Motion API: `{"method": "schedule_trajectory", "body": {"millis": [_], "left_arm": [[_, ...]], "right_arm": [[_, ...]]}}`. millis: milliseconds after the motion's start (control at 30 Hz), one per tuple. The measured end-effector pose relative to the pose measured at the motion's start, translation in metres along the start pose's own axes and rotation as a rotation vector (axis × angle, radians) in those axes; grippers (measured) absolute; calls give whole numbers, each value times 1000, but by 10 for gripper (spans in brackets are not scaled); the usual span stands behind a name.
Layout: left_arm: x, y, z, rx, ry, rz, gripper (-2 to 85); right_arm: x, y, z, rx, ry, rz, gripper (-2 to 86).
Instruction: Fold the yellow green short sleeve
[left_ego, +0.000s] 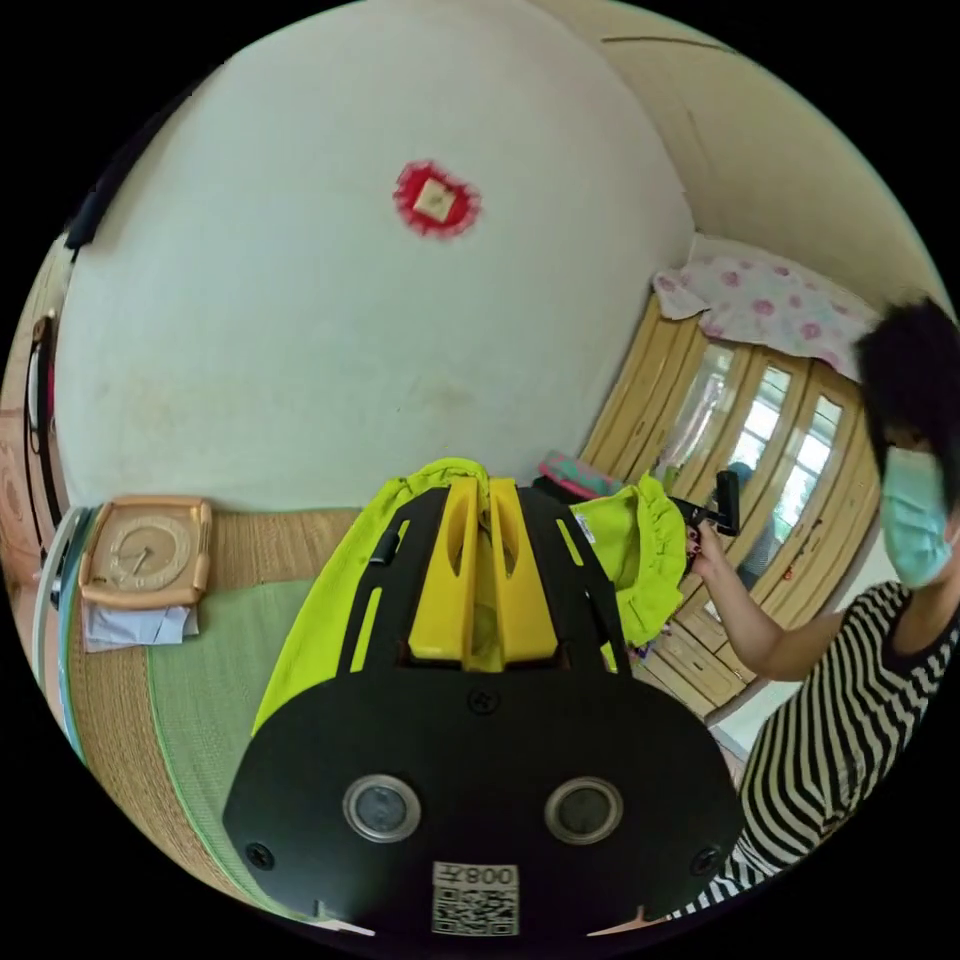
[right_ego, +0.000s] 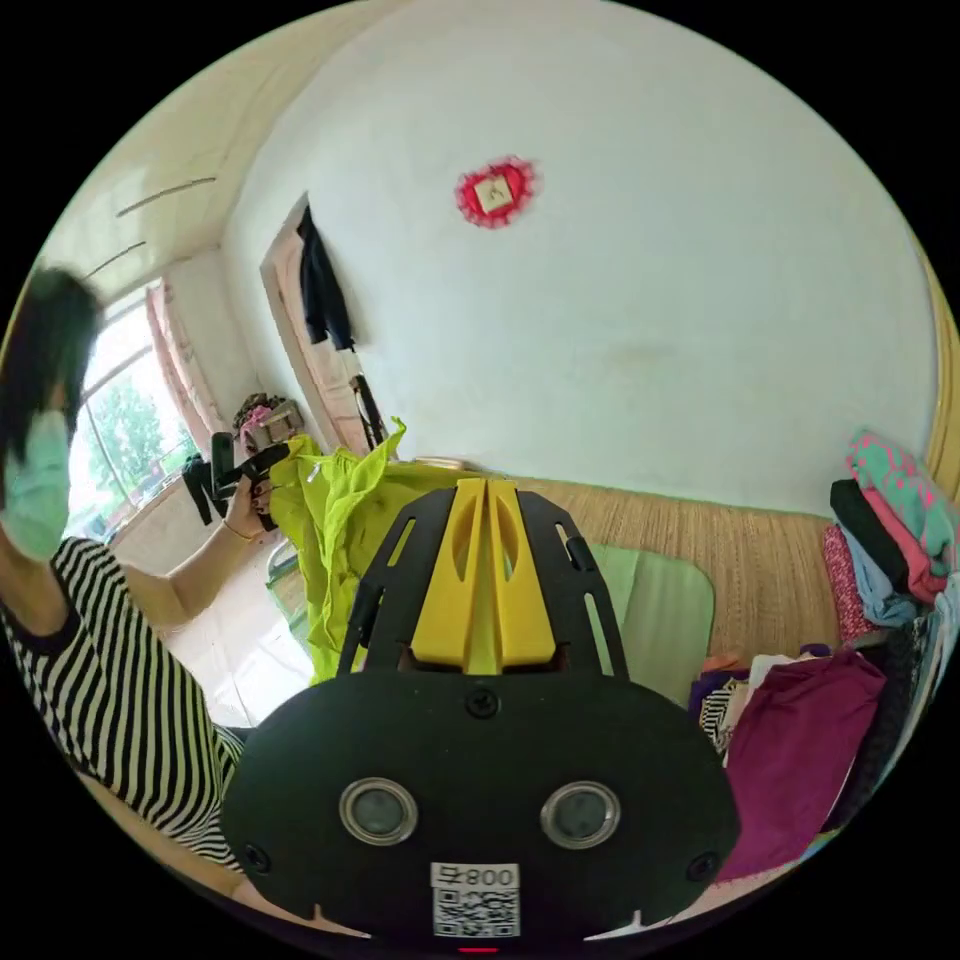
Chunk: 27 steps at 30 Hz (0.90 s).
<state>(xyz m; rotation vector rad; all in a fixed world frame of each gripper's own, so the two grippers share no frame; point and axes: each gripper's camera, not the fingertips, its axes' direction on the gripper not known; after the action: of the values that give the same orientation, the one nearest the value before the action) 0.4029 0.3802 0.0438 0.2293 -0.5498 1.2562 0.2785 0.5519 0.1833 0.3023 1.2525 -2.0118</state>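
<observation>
Yellow-green short sleeve (left_ego: 330, 600) held aloft between both grippers, above a green mat (left_ego: 200, 690).
Left gripper (left_ego: 483, 500): jaws together, clamped on the garment's fabric at frame centre. Right gripper (right_ego: 486, 500): jaws together, fabric pinched between them; the garment (right_ego: 340, 540) hangs at centre left. Person's hand (right_ego: 245, 505) grips the other tool at left. Clothes pile (right_ego: 800, 730) lies lower right.
</observation>
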Motion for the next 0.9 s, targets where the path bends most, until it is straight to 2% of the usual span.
{"method": "schedule_trajectory", "body": {"millis": [167, 300, 433, 533, 667, 900], "left_arm": [[-104, -8, 110, -220, -102, -221, 33], [-168, 10, 168, -352, -166, -340, 46], [-198, 31, 178, -389, -155, -362, 59], [-219, 61, 179, -483, -200, -378, 63], [-253, 98, 177, -558, -277, -499, 54], [-293, 104, 201, -622, -437, -580, 11]], "right_arm": [[119, -84, 154, -247, 23, 180, 3], [190, -112, 225, -337, 98, 334, 5], [248, -118, 270, -405, 121, 421, 13], [266, -107, 295, -470, 152, 429, 24], [291, -105, 341, -584, 177, 459, 36], [320, -154, 424, -741, 299, 372, 5]]}}
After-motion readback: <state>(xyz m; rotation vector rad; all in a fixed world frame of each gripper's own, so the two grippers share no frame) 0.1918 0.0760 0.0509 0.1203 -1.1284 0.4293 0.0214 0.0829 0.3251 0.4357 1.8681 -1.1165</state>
